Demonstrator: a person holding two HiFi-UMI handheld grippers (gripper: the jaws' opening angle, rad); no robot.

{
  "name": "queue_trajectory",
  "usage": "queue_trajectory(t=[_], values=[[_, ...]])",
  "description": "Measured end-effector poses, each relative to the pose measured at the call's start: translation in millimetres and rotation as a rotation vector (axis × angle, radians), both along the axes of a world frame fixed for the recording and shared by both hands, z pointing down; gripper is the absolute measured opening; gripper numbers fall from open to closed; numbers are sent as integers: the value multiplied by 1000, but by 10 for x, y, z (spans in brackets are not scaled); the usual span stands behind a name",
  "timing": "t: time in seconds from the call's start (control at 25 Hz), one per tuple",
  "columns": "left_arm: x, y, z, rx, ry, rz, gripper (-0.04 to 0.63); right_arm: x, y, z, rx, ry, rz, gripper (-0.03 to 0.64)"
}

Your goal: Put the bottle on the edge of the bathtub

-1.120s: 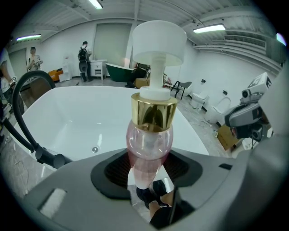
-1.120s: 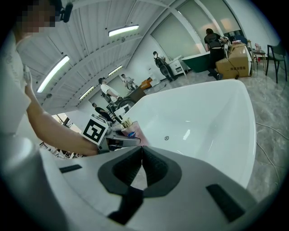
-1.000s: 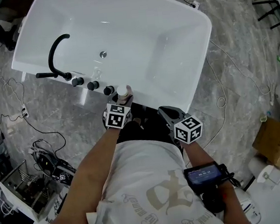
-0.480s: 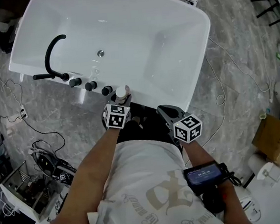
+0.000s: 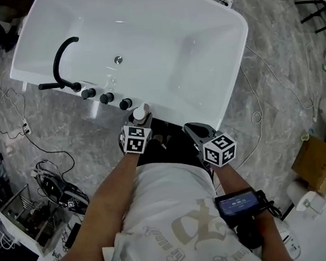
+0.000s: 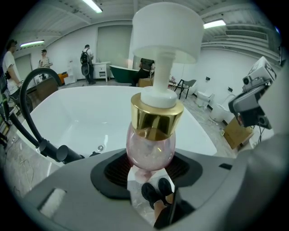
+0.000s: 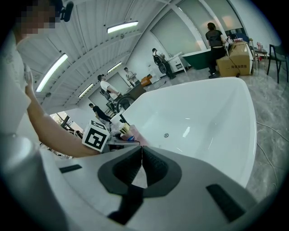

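Note:
The bottle (image 6: 151, 146) is pink glass with a gold collar and a white pump head. It stands upright between the jaws of my left gripper (image 6: 151, 169), which is shut on its round body. In the head view the bottle (image 5: 141, 112) sits just ahead of the left gripper (image 5: 140, 121), over the near rim of the white bathtub (image 5: 176, 115). My right gripper (image 5: 196, 132) hangs to the right, just short of that rim. Its pads (image 7: 149, 163) are pressed together with nothing between them. The bottle (image 7: 128, 132) also shows at the left of the right gripper view.
A black curved faucet (image 5: 62, 57) and three black knobs (image 5: 107, 97) sit on the near rim, left of the bottle. Cables (image 5: 20, 135) trail over the grey floor. A cardboard box (image 5: 317, 165) stands at the right, and a crate of gear (image 5: 22, 218) at the lower left.

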State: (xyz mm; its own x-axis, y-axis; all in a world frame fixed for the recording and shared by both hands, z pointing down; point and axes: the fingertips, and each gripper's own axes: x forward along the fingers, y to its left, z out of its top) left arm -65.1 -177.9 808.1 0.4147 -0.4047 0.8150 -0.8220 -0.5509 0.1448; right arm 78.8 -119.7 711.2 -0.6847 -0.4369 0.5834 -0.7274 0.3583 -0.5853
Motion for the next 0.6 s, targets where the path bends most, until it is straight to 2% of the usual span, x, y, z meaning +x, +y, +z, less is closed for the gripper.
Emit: queue_trajectory(t=[0.6], values=[[6, 46, 10, 19, 25, -30, 227, -82, 47, 25, -14, 2, -18, 6]])
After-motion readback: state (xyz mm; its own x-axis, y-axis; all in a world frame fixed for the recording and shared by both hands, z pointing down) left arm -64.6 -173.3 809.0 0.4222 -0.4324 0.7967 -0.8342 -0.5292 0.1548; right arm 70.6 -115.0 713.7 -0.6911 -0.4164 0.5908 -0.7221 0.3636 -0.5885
